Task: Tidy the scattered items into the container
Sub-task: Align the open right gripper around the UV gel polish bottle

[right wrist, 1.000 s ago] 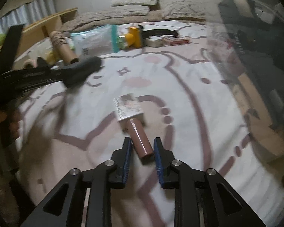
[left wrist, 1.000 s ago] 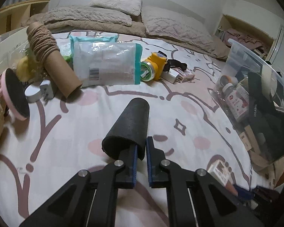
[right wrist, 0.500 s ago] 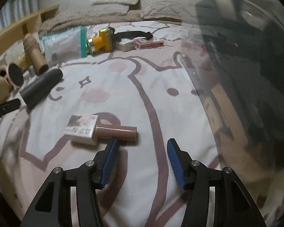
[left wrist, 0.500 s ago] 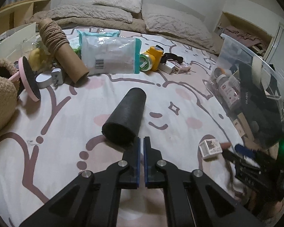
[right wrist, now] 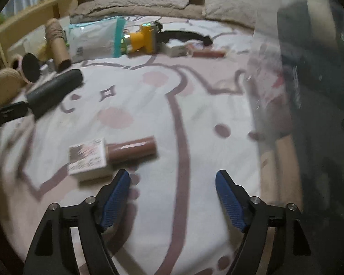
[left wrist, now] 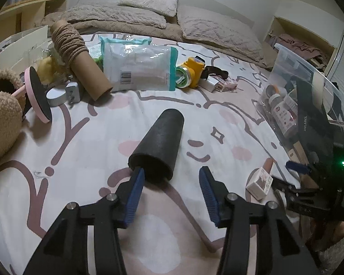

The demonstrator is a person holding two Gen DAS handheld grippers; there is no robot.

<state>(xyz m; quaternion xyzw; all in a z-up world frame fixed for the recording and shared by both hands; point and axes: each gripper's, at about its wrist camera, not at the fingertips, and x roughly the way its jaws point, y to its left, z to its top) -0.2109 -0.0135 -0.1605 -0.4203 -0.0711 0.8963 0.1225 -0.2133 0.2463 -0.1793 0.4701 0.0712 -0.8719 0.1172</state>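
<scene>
A big bed [left wrist: 84,151] with a white and pink cartoon cover holds everything. Along its right edge sits a clear plastic container [left wrist: 293,73], already holding bottles and boxes. At the far end of the bed, by the pillows, lies a white packet with teal edges [left wrist: 137,70]. Just left of it is a cardboard tube wound with rope [left wrist: 80,57], and right of it a yellow tool [left wrist: 193,71].

In the middle of the bed lies a black foam roller [left wrist: 159,142]. The left gripper [left wrist: 172,186] is right at its near end. Its fingers are wide apart, and the left finger looks to touch the roller's rim.

Near the right edge, close to the container, lies a small white box [right wrist: 87,158] with a brown tube [right wrist: 131,150] sticking out of it. The right gripper [right wrist: 173,197] sits just in front of it with fingers wide apart, holding nothing. That view is blurry.
</scene>
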